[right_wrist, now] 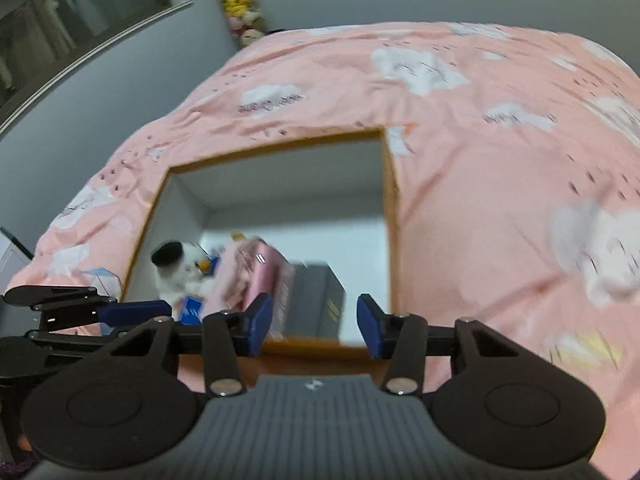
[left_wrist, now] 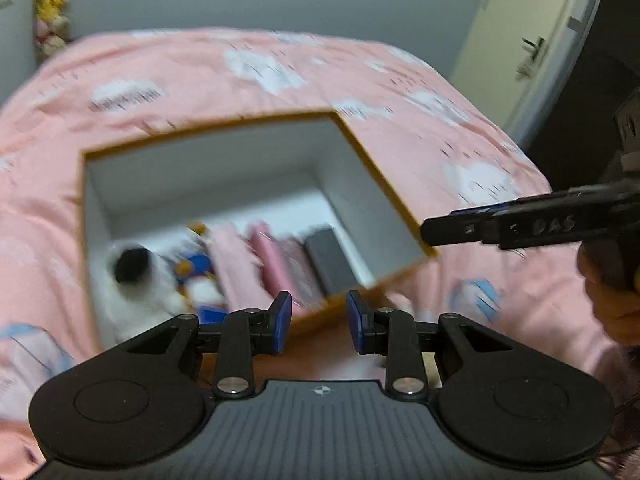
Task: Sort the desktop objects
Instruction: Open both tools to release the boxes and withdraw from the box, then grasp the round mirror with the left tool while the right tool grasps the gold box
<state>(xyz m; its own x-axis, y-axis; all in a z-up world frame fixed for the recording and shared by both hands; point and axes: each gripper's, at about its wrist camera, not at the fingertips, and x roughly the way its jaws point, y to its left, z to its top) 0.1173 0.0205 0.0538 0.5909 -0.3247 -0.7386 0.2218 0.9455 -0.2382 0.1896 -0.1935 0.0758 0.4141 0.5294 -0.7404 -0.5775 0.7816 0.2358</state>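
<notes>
A: Pink bedcover with white clouds under everything; open box sits on it, orange rim, white inside.

B: Contents?

A: White plush with a black patch at the box's left end. Small blue-and-white bits beside it, too blurred to name. Then pink items packed side by side, and a dark grey case at the right end of the row. Right wrist view shows the same row: plush, pink items, grey case.

B: Left gripper?

A: Left gripper hangs over the box's near edge, jaws part-way apart, nothing between the blue pads.

B: Right one?

A: Right gripper also above the near edge, jaws wider than the left's, empty too. It shows side-on in the left view at the right edge, just off the box's right corner, a hand below it.

B: Anything behind?

A: Grey wall, a column of plush toys, a pale door.
</notes>
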